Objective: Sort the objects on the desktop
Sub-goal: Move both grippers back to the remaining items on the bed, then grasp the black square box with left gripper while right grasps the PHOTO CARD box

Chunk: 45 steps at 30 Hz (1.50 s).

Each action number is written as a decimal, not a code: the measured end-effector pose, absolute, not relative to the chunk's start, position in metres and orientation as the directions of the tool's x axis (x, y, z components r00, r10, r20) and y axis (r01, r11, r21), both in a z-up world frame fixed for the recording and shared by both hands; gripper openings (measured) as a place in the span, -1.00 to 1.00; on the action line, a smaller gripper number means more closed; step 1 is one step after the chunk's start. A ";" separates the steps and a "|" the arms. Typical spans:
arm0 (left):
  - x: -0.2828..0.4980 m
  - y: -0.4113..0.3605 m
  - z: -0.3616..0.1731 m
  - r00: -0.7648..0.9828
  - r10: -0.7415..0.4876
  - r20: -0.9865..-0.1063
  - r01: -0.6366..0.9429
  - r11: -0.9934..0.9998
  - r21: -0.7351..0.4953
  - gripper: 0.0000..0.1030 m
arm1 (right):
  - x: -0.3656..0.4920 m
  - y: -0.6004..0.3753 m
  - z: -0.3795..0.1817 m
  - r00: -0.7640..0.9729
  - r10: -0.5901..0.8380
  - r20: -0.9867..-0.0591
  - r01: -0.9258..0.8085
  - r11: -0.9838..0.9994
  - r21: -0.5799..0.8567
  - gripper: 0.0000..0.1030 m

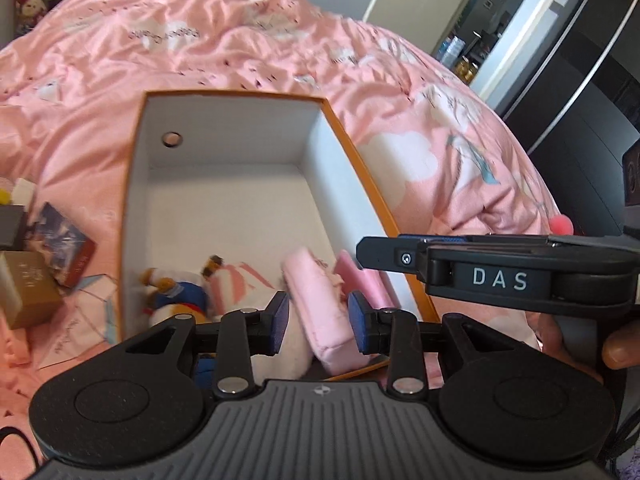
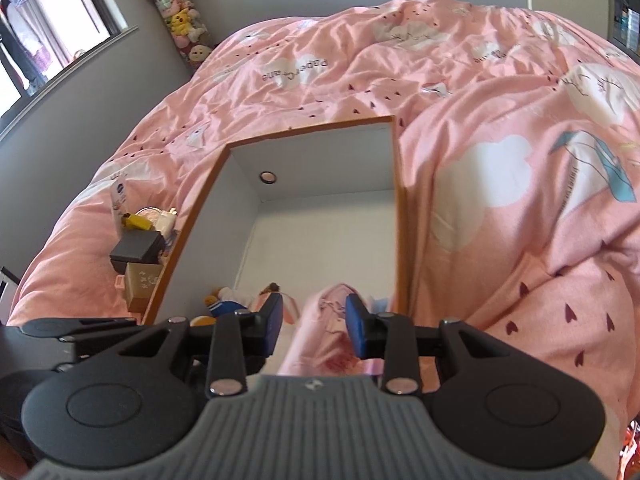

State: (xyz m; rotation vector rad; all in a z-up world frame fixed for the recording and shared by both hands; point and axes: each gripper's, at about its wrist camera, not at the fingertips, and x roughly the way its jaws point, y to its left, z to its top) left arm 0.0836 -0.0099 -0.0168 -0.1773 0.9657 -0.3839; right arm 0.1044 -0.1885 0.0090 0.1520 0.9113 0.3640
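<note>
- On my left wrist view, the left gripper [image 1: 318, 322] sits at the bottom centre, jaws partly spread with nothing pinched; the blue pads [image 1: 280, 320] stand clear of what lies beyond them.
- Past that gap lies a pink pouch [image 1: 320, 312], resting in the near end of the orange-edged box [image 1: 224, 184], lower middle of the frame.
- Left of the pouch, still in the box, lies a plush duck toy [image 1: 176, 300] in blue and white, with a pink-and-white striped item [image 1: 236, 284] between them.
- The other tool crosses in from the right edge of this view, its finger tip over the box's right wall.
- Outside the box, at the left edge, I see a gold-brown carton [image 1: 28, 288] and a dark printed card box [image 1: 64, 248] on the pink duvet [image 1: 240, 48].
- On my right wrist view, the right gripper [image 2: 314, 326] is also partly spread; the pouch [image 2: 320, 320] shows between the pads, but whether they touch it I cannot tell.
- There the box [image 2: 316, 156] fills the centre, its far half bare; the duck toy [image 2: 224, 306] is low and left of the pads.
- Left of the box wall is a cluster: a black case [image 2: 138, 250], a carton [image 2: 140, 284] and a yellow item [image 2: 136, 222].
</note>
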 end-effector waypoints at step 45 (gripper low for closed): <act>0.193 0.298 -0.077 0.407 -0.143 -0.902 -0.341 0.892 -0.296 0.28 | 0.275 0.120 -0.088 0.049 0.238 -0.970 -0.754 0.645 0.120 -0.03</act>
